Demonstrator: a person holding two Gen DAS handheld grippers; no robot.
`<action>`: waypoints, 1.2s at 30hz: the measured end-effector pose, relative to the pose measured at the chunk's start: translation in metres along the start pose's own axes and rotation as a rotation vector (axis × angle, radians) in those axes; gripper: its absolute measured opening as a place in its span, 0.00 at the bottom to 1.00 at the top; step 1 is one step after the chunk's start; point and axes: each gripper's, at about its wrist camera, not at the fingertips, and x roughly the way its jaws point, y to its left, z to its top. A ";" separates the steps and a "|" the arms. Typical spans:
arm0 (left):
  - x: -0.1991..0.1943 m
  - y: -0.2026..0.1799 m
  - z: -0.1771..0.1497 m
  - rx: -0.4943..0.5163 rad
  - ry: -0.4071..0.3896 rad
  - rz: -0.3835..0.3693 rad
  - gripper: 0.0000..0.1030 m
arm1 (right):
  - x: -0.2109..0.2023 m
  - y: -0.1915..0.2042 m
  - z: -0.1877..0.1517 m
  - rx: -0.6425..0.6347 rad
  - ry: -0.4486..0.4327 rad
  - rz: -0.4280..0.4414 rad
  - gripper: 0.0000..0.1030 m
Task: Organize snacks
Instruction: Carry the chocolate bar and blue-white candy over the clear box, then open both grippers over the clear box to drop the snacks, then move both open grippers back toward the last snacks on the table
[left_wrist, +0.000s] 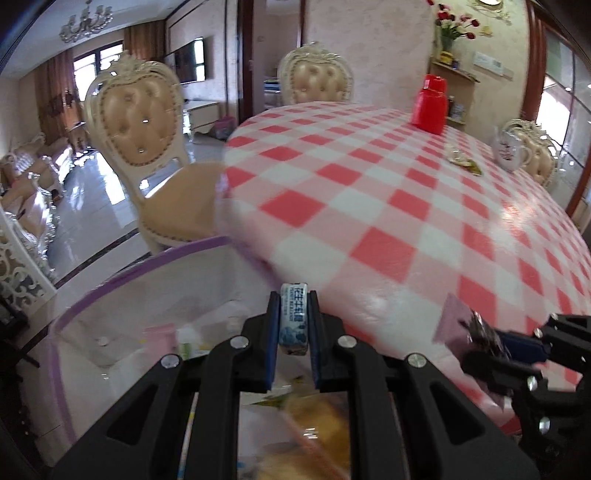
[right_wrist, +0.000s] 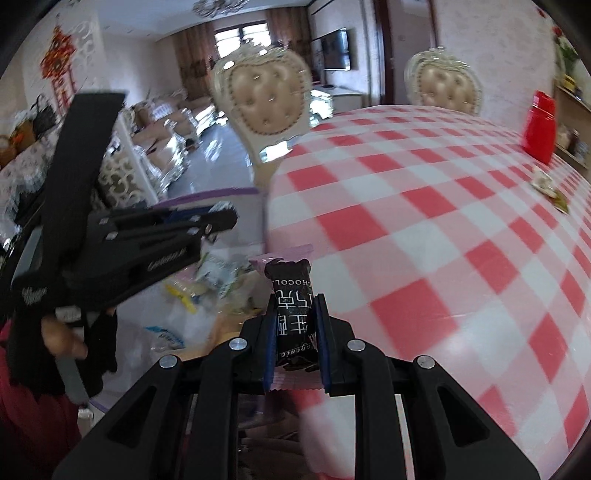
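Red-checked tablecloth (left_wrist: 424, 206) fills the dining room; left claw (left_wrist: 293, 321) grips a blue-white candy (left_wrist: 293, 317), right claw (right_wrist: 295, 332) a chocolate bar (right_wrist: 293, 310).

Glossy pale floor (left_wrist: 96, 206). Two cream tufted chairs (left_wrist: 142, 122) at round worktop (left_wrist: 406, 206), red-white check cloth. Curtained windows (right_wrist: 242, 35) daylit; chandelier (left_wrist: 86, 20) overhead; wall TV (right_wrist: 336, 44); pink patterned wall (left_wrist: 369, 37).
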 end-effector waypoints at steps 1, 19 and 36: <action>-0.001 0.005 0.000 -0.002 0.001 0.012 0.14 | 0.002 0.006 0.000 -0.013 0.005 0.012 0.18; -0.010 0.058 -0.001 -0.015 0.026 0.192 0.31 | 0.018 0.100 -0.016 -0.265 0.056 0.263 0.26; 0.004 -0.022 0.034 0.070 0.022 0.150 0.94 | -0.037 -0.038 -0.004 -0.013 -0.119 0.019 0.84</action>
